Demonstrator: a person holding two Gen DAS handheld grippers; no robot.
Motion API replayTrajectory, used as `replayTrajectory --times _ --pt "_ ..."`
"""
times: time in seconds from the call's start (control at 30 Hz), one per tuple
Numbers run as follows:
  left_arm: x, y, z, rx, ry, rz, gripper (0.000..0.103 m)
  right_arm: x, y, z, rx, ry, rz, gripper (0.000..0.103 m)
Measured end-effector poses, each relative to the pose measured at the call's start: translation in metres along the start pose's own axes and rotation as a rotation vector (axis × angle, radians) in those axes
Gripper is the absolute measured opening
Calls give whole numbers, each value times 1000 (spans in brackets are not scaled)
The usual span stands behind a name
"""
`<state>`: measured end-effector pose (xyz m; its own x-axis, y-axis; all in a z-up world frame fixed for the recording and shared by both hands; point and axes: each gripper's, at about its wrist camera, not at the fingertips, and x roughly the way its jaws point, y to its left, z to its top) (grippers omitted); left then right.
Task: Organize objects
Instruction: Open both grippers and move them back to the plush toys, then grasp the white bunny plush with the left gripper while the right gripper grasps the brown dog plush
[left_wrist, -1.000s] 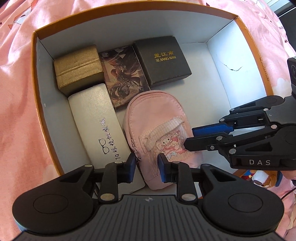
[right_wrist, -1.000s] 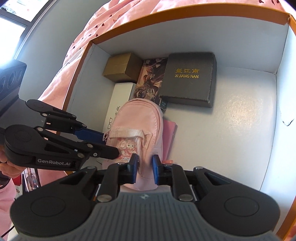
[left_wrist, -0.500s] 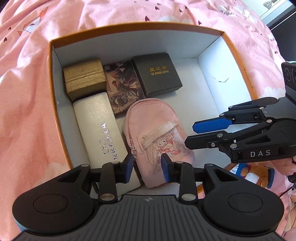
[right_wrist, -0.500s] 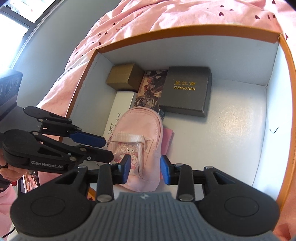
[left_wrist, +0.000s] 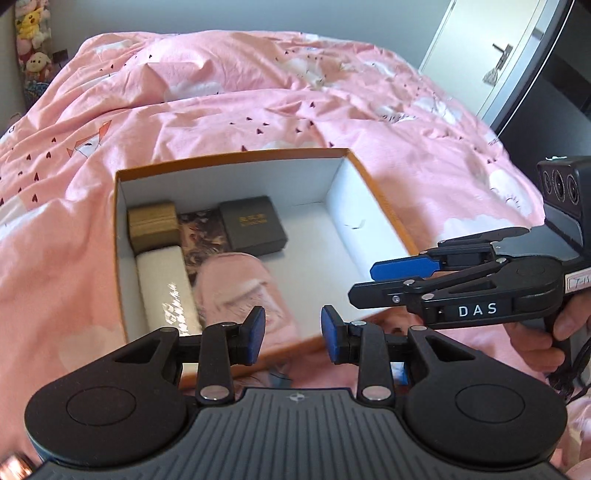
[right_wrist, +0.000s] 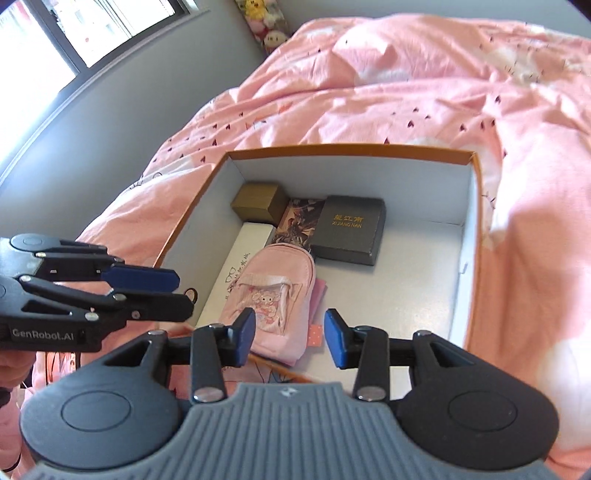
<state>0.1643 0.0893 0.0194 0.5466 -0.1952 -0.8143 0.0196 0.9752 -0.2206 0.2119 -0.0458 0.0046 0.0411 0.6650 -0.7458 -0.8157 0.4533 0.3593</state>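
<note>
An orange-rimmed white box (left_wrist: 373, 192) (right_wrist: 476, 229) lies on the pink bed. Inside lie a small pink backpack (left_wrist: 240, 288) (right_wrist: 277, 291), a white glasses case (left_wrist: 166, 284) (right_wrist: 240, 262), a gold box (left_wrist: 151, 221) (right_wrist: 258, 201), a picture card box (left_wrist: 203, 236) (right_wrist: 299, 221) and a black box (left_wrist: 255, 225) (right_wrist: 349, 229). My left gripper (left_wrist: 291, 334) is open and empty, above the box's near edge. My right gripper (right_wrist: 290, 338) is open and empty, above the backpack's near end. Each gripper shows in the other's view, left (right_wrist: 147, 291), right (left_wrist: 399, 277).
The pink duvet (left_wrist: 258, 96) (right_wrist: 443, 85) surrounds the box. The right half of the box floor (right_wrist: 417, 280) is bare. Plush toys (left_wrist: 29, 40) (right_wrist: 266, 22) sit by the grey wall. A door (left_wrist: 498, 55) stands at the far right, a window (right_wrist: 55, 33) at the far left.
Both grippers have pulled back and up from the box and opened wider. The backpack stays in the box, released. More of the bed and room now shows.
</note>
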Motion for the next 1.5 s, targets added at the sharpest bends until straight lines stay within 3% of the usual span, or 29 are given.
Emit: replayTrajectory --times 0.2,0.43,0.87,0.97,1.33,1.5 --pt "6 -31 -41 -25 -30 19 37 -31 16 -36 -48 -43 -124 44" --pt "17 -43 -77 -71 -17 4 37 -45 24 -78 -81 -16 -243 44" --pt "58 -58 -101 -148 146 -121 37 -59 31 -124 -241 9 -488 44" --pt "70 -56 -103 -184 193 -130 38 -58 24 -128 -229 34 -510 44" --pt "81 -51 -95 -290 243 -113 63 -56 17 -119 -247 96 -449 44" --pt "91 -60 -91 -267 273 -75 73 -54 11 -114 -259 129 -422 50"
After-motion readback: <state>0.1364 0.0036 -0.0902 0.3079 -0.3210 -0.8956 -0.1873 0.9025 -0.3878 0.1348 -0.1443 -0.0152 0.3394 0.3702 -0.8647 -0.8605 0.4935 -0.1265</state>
